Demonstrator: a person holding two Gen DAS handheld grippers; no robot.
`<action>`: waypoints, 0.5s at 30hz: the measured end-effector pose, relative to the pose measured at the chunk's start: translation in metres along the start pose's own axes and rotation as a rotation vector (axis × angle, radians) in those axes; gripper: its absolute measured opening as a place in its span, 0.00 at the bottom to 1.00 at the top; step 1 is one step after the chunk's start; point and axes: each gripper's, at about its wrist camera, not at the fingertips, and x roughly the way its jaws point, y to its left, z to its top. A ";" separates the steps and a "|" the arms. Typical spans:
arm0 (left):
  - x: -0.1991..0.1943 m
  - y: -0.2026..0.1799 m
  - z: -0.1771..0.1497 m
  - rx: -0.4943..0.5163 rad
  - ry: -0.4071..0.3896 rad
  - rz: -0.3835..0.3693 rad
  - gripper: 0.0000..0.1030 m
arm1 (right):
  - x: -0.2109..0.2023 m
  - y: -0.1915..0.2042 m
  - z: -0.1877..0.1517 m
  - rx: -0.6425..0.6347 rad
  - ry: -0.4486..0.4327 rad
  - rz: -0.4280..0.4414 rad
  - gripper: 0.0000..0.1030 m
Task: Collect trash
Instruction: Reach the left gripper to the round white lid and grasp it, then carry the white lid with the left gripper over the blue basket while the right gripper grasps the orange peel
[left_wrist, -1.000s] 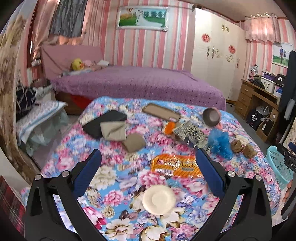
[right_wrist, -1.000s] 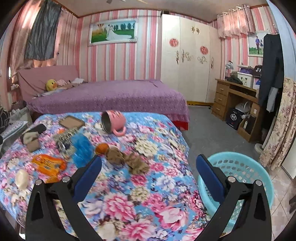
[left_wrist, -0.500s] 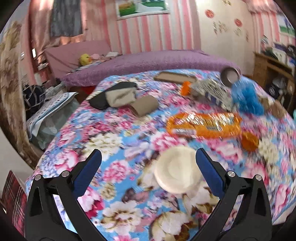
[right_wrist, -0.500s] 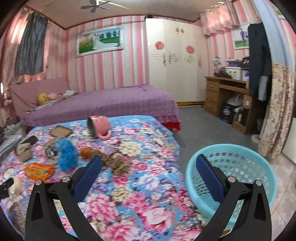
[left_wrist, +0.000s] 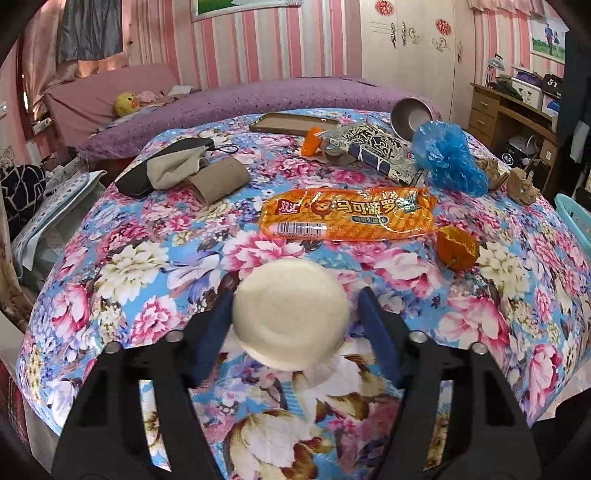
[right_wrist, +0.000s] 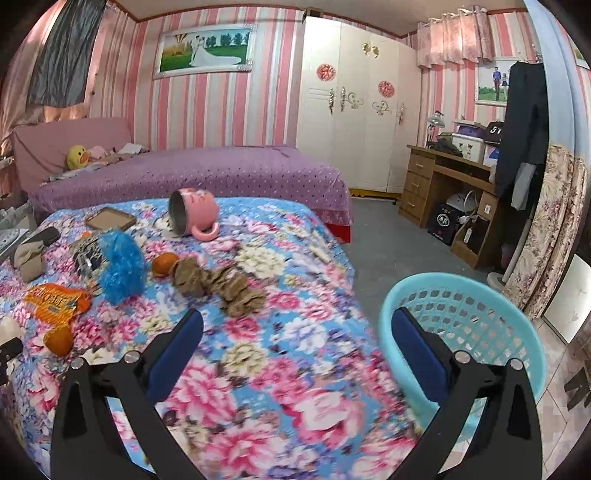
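A cream round lid-like disc (left_wrist: 291, 314) lies on the floral table cover between the blue pads of my left gripper (left_wrist: 295, 325). The jaws are partly closed around it, with a small gap on the right side. Beyond it lie an orange snack wrapper (left_wrist: 347, 214), an orange peel (left_wrist: 457, 249), a blue plastic bag (left_wrist: 447, 157) and crumpled brown paper (right_wrist: 218, 284). My right gripper (right_wrist: 295, 354) is open and empty above the table's right edge, beside the light blue basket (right_wrist: 472, 317) on the floor.
A pink mug (right_wrist: 194, 216) lies on its side at the far end. A dark pouch with beige cloth (left_wrist: 173, 170), a cardboard tube (left_wrist: 221, 181), a patterned packet (left_wrist: 376, 151) and a flat brown case (left_wrist: 291, 123) lie on the table. A purple bed (right_wrist: 192, 173) stands behind.
My left gripper moved forward and down over the cream disc, and its jaws narrowed around it. My right gripper shifted slightly; the basket looks nearer.
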 end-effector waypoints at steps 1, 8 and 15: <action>-0.002 -0.001 0.001 0.001 -0.003 -0.009 0.59 | 0.000 0.004 -0.001 0.001 0.005 0.013 0.96; -0.017 -0.004 0.010 0.026 -0.054 -0.009 0.59 | -0.006 0.048 -0.008 -0.032 0.025 0.097 0.96; -0.025 0.009 0.026 0.061 -0.111 0.024 0.59 | -0.011 0.095 -0.011 -0.022 0.035 0.185 0.96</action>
